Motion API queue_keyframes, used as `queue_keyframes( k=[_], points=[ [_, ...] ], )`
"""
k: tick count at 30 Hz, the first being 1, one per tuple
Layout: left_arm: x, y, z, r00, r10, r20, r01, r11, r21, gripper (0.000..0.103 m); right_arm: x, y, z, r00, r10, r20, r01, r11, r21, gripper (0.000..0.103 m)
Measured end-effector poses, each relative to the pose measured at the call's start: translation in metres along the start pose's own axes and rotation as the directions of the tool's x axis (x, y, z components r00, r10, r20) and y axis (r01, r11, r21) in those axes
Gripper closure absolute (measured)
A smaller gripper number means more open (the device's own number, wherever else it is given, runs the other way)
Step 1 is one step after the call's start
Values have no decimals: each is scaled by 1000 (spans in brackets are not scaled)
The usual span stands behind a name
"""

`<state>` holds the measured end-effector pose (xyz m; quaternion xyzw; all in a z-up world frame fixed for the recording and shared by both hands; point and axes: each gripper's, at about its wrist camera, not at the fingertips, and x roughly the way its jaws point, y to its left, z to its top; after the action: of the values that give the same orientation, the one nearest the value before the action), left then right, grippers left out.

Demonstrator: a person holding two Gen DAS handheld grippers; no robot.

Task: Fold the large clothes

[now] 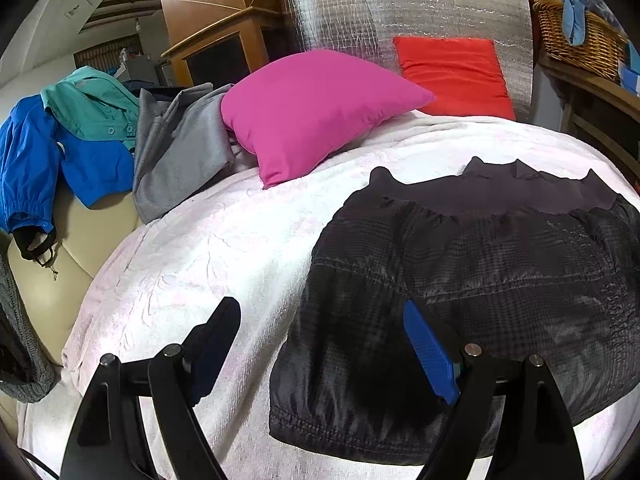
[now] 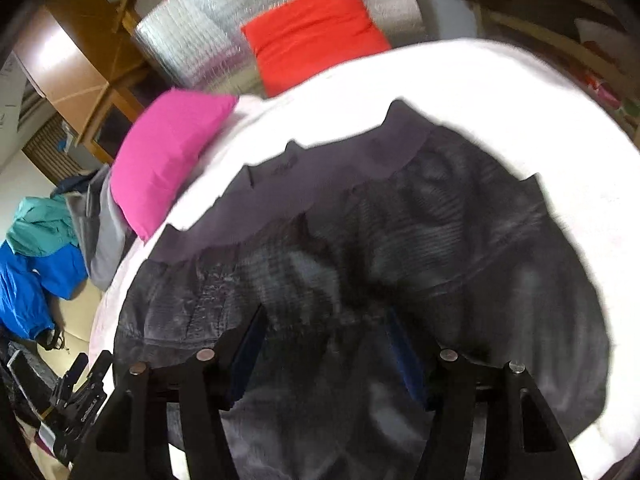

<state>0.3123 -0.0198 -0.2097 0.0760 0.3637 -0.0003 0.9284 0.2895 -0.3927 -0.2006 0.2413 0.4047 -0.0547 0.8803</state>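
Right now the dark plaid jacket (image 1: 480, 280) lies folded on the white blanket (image 1: 200, 248), below the pink pillow (image 1: 316, 112) and the red pillow (image 1: 452, 72). Over its near edge the left gripper (image 1: 320, 344) hangs with jaws spread and empty. Above the jacket's middle the right gripper (image 2: 324, 344) looks parted too, its 2 fingers gripping nothing, though that view is blurred.

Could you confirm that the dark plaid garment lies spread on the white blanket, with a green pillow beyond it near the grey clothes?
Not quite: the pillow is pink, not green, as the left wrist view shows. The rest holds: the dark plaid garment lies spread on the white blanket, and the pillow sits beyond it by the grey clothes.
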Motion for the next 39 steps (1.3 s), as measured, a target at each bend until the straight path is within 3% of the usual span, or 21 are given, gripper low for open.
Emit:
queue_keyframes(
  k=[8, 12, 15, 20, 24, 27, 28, 35, 39],
  points=[
    [-2, -5, 0, 1000, -2, 3, 2, 1000, 2, 19, -30, -23, -5, 998, -7, 64, 6, 1000, 15, 37],
    [-11, -9, -1, 1000, -15, -18, 15, 1000, -15, 19, -53, -13, -24, 983, -109, 145, 118, 992, -54, 34],
    [-28, -9, -1, 999, -24, -35, 23, 999, -48, 19, -80, 6, -45, 949, -205, 238, 239, 963, -123, 27],
    [-80, -8, -2, 1000, 10, 5, -10, 998, -55, 18, -136, 34, -78, 892, -232, 388, 306, 942, -141, 17],
    [-130, -7, 3, 991, 121, 58, -119, 992, -36, 18, -179, 50, -101, 867, -214, 450, 299, 946, -128, 15],
    [-174, -2, 3, 988, 85, 128, -80, 996, -47, 17, -212, 66, -114, 852, -204, 483, 307, 941, -144, 15],
    [-190, 1, 1, 986, 67, 151, -59, 997, -58, 11, -225, 73, -119, 844, -207, 495, 313, 939, -140, 15],
    [-283, 14, -10, 951, 33, 307, -12, 997, -70, 7, -293, 93, -146, 832, -182, 524, 284, 951, -121, 10],
    [-318, 20, -17, 936, -2, 352, 26, 998, -64, 4, -317, 104, -166, 843, -167, 511, 263, 957, -122, 9]
  ],
)
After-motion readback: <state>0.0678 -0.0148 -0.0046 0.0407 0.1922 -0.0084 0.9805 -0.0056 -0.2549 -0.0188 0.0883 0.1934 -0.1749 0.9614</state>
